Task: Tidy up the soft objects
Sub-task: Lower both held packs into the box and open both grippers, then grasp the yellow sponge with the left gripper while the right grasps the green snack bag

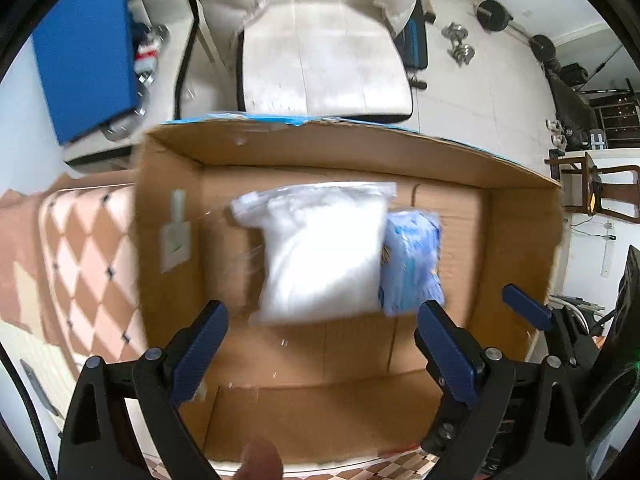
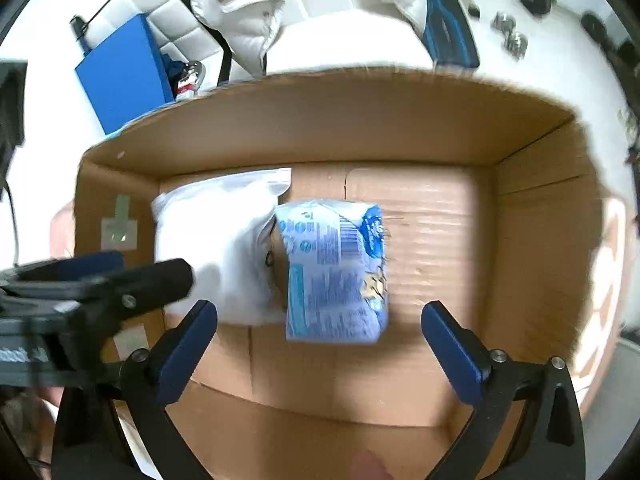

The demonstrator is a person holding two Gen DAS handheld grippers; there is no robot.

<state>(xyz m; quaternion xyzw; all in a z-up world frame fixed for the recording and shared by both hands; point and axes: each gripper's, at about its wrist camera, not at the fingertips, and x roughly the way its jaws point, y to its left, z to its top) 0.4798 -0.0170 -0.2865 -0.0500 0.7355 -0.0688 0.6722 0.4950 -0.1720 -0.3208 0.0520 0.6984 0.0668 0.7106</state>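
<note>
A clear bag of white fluffy stuffing (image 1: 320, 252) lies on the floor of an open cardboard box (image 1: 168, 208). A blue-and-white soft pack (image 1: 412, 260) lies right beside it. My left gripper (image 1: 320, 344) is open and empty above the box, just short of the white bag. In the right wrist view the white bag (image 2: 216, 240) and the blue pack (image 2: 336, 272) lie in the box (image 2: 540, 240). My right gripper (image 2: 320, 340) is open and empty above the blue pack. The left gripper's body (image 2: 100, 280) shows at left.
The box stands on a pink-and-white checked surface (image 1: 80, 264). Behind it are a white padded chair (image 1: 324, 64), a blue case (image 1: 88, 52), white bedding (image 2: 248, 4) and dumbbells (image 1: 460, 44) on the floor. Dark furniture stands at right (image 1: 600, 184).
</note>
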